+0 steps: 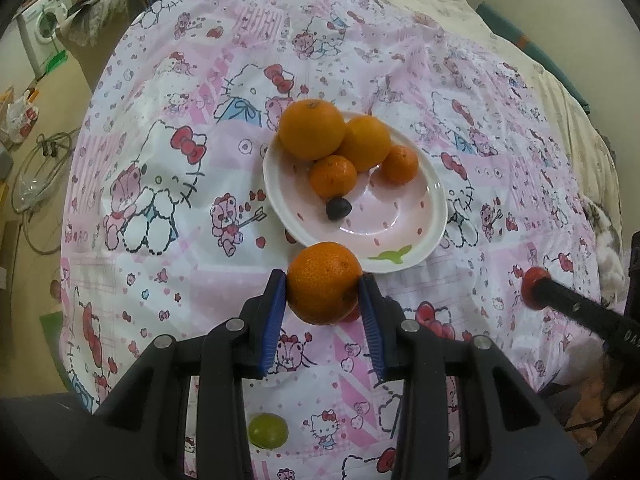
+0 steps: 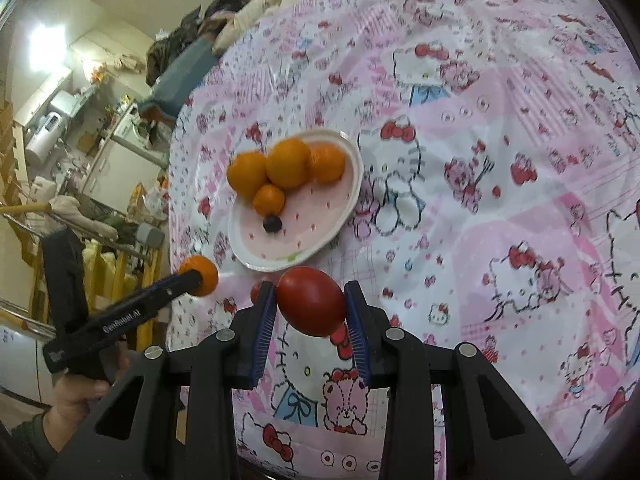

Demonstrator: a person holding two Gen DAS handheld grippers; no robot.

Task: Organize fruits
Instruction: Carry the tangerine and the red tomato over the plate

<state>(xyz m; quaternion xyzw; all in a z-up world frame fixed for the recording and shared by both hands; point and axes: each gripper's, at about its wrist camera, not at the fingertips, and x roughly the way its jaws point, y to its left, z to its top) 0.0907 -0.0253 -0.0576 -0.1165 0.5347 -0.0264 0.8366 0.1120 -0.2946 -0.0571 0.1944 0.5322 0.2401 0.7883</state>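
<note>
A white and pink plate [image 1: 408, 256] sits mid-table and holds several oranges [image 1: 312, 130] and a dark grape [image 1: 338, 209]. My left gripper [image 1: 323, 292] is shut on an orange [image 1: 324, 280], held just short of the plate's near rim. My right gripper [image 2: 310, 304] is shut on a red tomato [image 2: 311, 306], held just before the plate [image 2: 348, 200]. The left gripper also shows in the right wrist view [image 2: 200, 276] with its orange [image 2: 204, 270]. The right gripper shows at the right in the left wrist view [image 1: 534, 288] with the tomato [image 1: 530, 286].
A green grape [image 1: 267, 431] lies on the pink Hello Kitty tablecloth [image 1: 160, 160] below my left gripper. A washing machine [image 1: 42, 28] stands beyond the table's far left edge. Bedding and clothes [image 2: 240, 12] lie past the far edge.
</note>
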